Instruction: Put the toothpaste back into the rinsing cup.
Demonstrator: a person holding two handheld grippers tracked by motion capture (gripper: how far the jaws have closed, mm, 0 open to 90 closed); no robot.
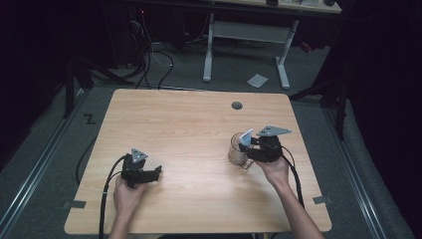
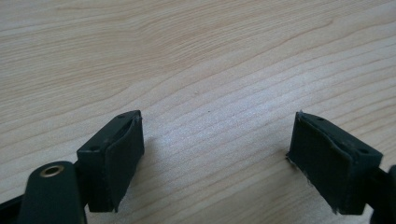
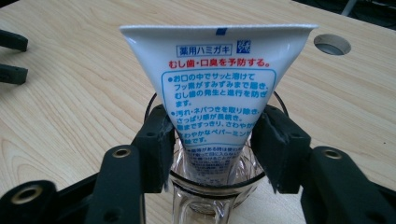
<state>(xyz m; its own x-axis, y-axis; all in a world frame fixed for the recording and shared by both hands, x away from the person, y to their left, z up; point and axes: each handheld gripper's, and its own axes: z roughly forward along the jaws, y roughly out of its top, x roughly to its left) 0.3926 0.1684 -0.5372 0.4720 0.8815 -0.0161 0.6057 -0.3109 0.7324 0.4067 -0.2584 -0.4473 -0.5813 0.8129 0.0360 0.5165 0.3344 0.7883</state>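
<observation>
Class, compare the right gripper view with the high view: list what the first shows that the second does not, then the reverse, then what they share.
Right gripper view: the blue and red printed text on the white tube, and the two black fingers pressed against its sides just above the glass mug.

High view: both of the person's hands, the left hand holding the open left gripper, plus the grey floor with its cables and the white legs of another table.

Both: the tube standing in the mug, the right gripper, the wooden table and its round hole.
</observation>
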